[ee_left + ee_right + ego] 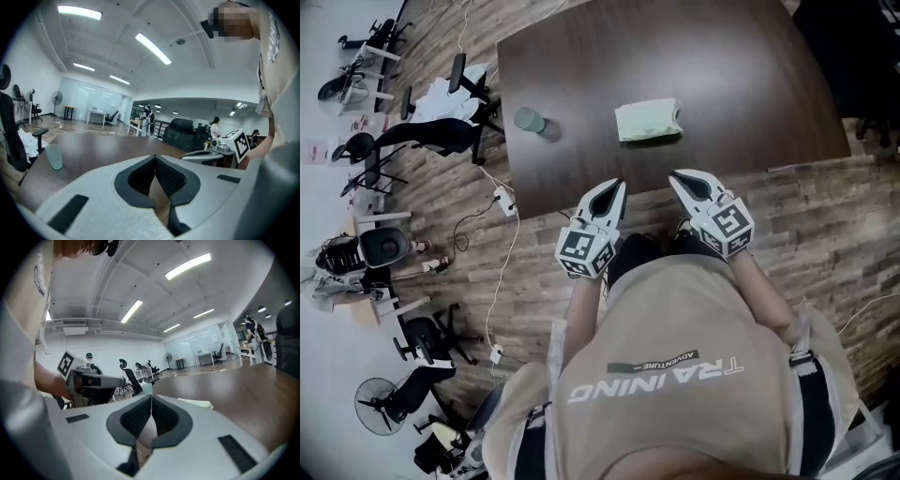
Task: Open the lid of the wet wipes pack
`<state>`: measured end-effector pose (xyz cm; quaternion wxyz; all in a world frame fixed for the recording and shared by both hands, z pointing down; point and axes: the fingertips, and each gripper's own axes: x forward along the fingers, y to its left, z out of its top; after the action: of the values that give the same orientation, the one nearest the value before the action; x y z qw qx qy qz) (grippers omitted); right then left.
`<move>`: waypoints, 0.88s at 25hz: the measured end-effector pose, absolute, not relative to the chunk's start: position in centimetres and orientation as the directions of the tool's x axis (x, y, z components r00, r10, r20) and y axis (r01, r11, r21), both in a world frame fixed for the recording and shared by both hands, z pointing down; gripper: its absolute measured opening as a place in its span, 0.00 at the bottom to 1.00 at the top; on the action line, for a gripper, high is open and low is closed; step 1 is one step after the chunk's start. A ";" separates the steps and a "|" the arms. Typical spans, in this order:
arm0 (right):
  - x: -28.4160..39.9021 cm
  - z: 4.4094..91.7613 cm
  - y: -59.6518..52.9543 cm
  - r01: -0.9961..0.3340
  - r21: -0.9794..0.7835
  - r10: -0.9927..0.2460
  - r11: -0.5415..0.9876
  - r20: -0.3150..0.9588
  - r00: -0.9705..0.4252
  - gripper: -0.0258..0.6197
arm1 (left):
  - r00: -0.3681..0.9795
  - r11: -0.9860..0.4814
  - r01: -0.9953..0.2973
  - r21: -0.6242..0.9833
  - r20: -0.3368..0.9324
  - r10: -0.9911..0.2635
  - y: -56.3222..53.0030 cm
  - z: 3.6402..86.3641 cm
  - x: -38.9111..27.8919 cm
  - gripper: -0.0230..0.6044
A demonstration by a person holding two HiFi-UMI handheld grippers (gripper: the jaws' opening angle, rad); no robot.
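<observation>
L claw (621,184), R claw (674,175) closed, wipes pack (648,121) ahead, cup (530,120) left

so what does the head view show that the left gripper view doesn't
Only the head view: the wet wipes pack on the table, plus cables on the floor. Only the left gripper view: ceiling lights and people far off. Both: the table, the green cup, the left gripper and the right gripper, each shut.

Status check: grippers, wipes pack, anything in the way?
Left gripper and right gripper: jaws shut, empty, at the near edge of the table. Wet wipes pack ahead, untouched. Cup off to the left, path clear.
</observation>
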<state>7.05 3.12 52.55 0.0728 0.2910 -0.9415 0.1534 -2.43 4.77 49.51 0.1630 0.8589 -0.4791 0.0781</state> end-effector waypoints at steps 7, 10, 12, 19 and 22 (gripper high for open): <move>3.4 52.6 -0.2 -0.605 -0.220 -0.545 0.766 0.277 -0.791 0.06 | 0.538 -0.481 -0.841 0.246 0.294 -0.790 0.0 50.8 -8.2 0.05; 2.5 51.6 -0.1 -0.627 -0.227 -0.561 0.745 0.295 -0.774 0.06 | 0.576 -0.509 -0.815 0.277 0.285 -0.766 -1.2 50.6 -8.2 0.05; 2.1 51.2 -0.9 -0.637 -0.197 -0.568 0.745 0.313 -0.761 0.06 | 0.603 -0.543 -0.795 0.270 0.248 -0.758 -3.0 49.5 -8.1 0.05; -0.4 51.0 -5.9 -0.705 0.033 -0.658 0.709 0.390 -0.644 0.06 | 0.657 -0.612 -0.754 0.237 0.263 -0.707 -7.0 51.0 -10.4 0.05; -0.3 51.6 -7.1 -0.733 -0.029 -0.660 0.680 0.411 -0.628 0.06 | 0.675 -0.613 -0.738 0.283 0.277 -0.684 -7.4 52.1 -10.9 0.05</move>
<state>-0.33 -7.07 51.64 0.1872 0.3883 -0.8971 0.0973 -10.86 -7.44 52.06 0.1893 0.8952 -0.3972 0.0706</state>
